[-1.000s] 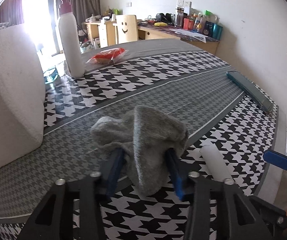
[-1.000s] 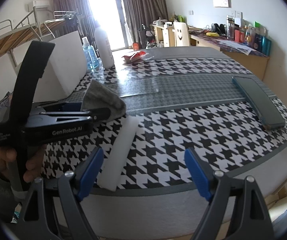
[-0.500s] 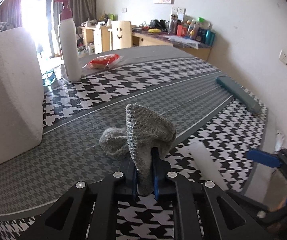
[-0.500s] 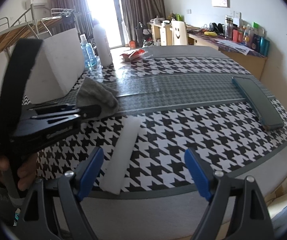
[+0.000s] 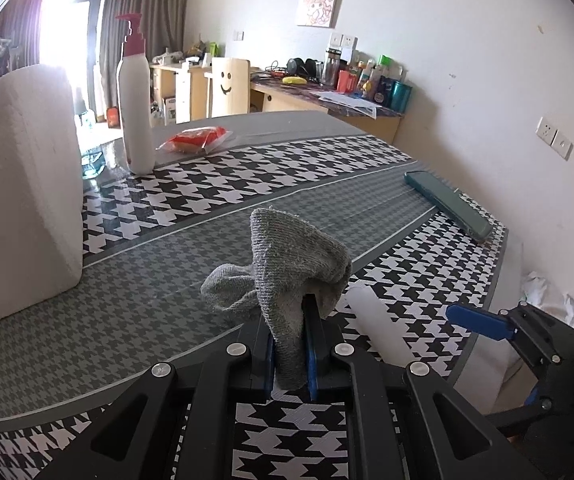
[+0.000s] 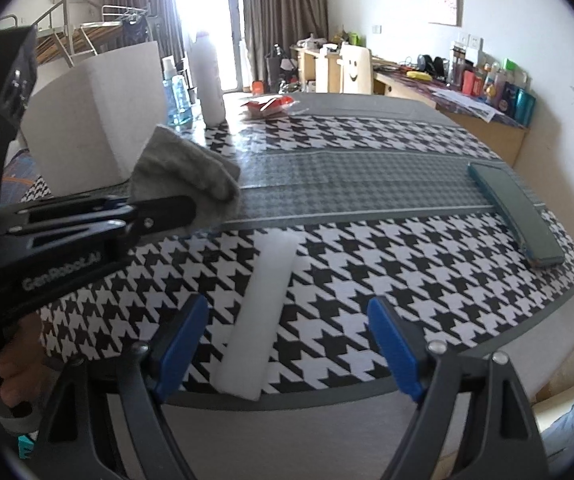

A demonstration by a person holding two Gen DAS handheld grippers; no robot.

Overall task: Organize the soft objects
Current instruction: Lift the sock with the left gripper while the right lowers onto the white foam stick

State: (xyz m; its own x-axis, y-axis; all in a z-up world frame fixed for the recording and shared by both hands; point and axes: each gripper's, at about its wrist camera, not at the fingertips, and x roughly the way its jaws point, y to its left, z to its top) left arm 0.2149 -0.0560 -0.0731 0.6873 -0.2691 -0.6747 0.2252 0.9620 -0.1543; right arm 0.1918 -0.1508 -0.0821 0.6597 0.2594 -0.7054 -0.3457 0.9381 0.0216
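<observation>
1. Table point(image 6: 407, 184), houndstooth cover: everything sits on it. Near half is mostly bare, probably the sorting space.
2. White foam block point(image 5: 19, 192) stands upright at 9 o'clock in the left wrist view, at the table's side edge, clear of the work zone.
3. Pump bottle point(image 5: 135, 100) and red snack packet point(image 5: 195, 140) at 11–12 o'clock, far side. Rigid or crinkly, likely not targets.
4. Dark green flat case point(image 6: 515, 216) at 3 o'clock in the right wrist view, near the table edge, untouched.
5. White foam stick point(image 6: 259, 320) lies just ahead of the right gripper point(image 6: 287, 344), nearer its left finger. Jaws wide, narrowing slightly, pads not on it. Looks like a staged pick.
6. Grey sock point(image 5: 287, 272): left gripper point(image 5: 289, 356) is clamped narrow on one fold. The rest bunches up above the jaws, with a lobe sagging at 10 o'clock, so it's a pinch on cloth, not a full wrap.
</observation>
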